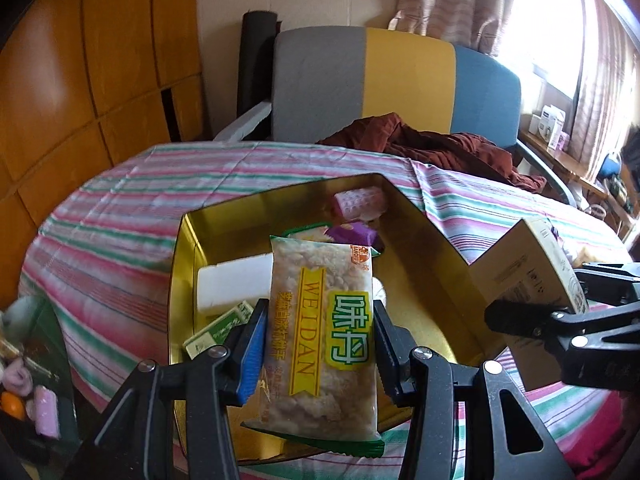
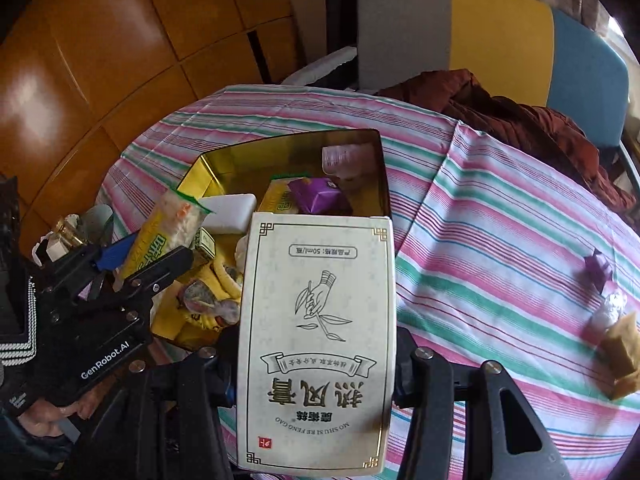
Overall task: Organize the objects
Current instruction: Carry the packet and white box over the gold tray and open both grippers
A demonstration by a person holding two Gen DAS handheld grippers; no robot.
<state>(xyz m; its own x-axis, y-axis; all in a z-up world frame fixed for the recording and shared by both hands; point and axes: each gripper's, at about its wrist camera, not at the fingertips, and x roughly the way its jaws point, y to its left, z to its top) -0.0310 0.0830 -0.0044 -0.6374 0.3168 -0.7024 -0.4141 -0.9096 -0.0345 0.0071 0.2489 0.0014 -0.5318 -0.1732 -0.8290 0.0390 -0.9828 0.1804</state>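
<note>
L jaws pinch crinkly snack pack [image 1: 320, 332], R jaws pinch flat carton [image 2: 318, 340] over gold tin [image 1: 184, 264]

Gold tin [image 1: 188, 240]; pink-green striped cloth [image 1: 120, 200]; white box [image 2: 320, 320]; purple packet [image 2: 318, 198].

The left gripper [image 1: 318, 344] tilts downward with its jaws pressed against both sides of a snack packet [image 1: 320, 320], while the right gripper [image 2: 316, 360], just beside it and also angled down, clamps a white carton [image 2: 316, 340] between its jaws
</note>
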